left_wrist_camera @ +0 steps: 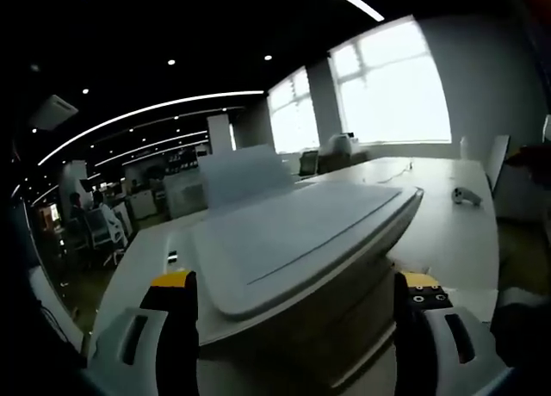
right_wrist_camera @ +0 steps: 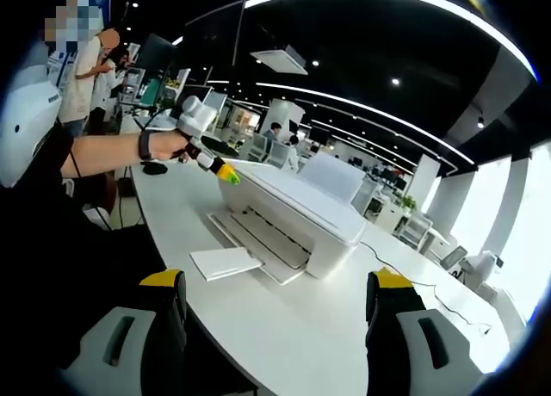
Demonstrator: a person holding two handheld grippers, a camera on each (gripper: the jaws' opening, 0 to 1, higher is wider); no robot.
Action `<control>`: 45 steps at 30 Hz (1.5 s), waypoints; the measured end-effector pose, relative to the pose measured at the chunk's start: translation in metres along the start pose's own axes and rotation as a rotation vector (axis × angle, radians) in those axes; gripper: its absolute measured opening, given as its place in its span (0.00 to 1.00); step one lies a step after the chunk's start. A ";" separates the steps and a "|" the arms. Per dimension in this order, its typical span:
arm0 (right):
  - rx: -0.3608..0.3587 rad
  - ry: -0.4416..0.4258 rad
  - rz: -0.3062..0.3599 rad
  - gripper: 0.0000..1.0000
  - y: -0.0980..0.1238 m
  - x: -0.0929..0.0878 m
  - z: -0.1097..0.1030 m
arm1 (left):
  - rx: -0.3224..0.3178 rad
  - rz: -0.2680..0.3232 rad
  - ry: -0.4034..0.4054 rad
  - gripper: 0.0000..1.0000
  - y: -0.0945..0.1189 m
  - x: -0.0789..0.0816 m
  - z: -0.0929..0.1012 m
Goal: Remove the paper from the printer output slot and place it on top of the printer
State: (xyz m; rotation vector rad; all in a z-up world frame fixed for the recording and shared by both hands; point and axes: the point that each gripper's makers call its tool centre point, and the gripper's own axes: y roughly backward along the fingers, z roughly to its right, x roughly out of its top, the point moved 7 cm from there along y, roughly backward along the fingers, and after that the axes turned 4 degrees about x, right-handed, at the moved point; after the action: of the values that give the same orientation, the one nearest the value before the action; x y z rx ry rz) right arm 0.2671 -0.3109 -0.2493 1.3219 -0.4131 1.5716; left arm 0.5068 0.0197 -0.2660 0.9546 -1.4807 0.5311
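Observation:
A white printer (right_wrist_camera: 297,208) stands on a long white table (right_wrist_camera: 284,327). Its output tray (right_wrist_camera: 267,239) folds out at the front, and a white sheet of paper (right_wrist_camera: 225,262) lies at the tray's end, reaching onto the table. In the left gripper view the printer's flat lid (left_wrist_camera: 301,232) is close up, between the wide-apart jaws of my left gripper (left_wrist_camera: 297,306), which is open and holds nothing. A hand holds that left gripper (right_wrist_camera: 225,172) at the printer's far corner. My right gripper (right_wrist_camera: 275,306) is open and hangs above the table, short of the paper.
The printer's rear paper support (right_wrist_camera: 331,176) stands upright. A cable (right_wrist_camera: 413,271) runs over the table behind the printer. A small white object (left_wrist_camera: 467,196) lies on the far table. A person (right_wrist_camera: 86,69) stands at the back, with office chairs (left_wrist_camera: 105,232) nearby.

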 end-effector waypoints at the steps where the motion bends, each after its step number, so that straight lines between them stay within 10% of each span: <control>1: 0.001 0.000 0.000 0.81 0.000 0.000 0.000 | -0.001 -0.001 -0.002 0.97 0.000 -0.001 0.000; 45: 0.004 0.005 -0.003 0.81 -0.002 0.003 -0.001 | -0.035 -0.015 -0.026 0.97 0.031 -0.016 0.015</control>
State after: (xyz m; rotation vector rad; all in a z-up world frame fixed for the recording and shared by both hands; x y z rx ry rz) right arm 0.2686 -0.3082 -0.2478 1.3204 -0.4046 1.5737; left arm 0.4717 0.0288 -0.2779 0.9471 -1.5003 0.4819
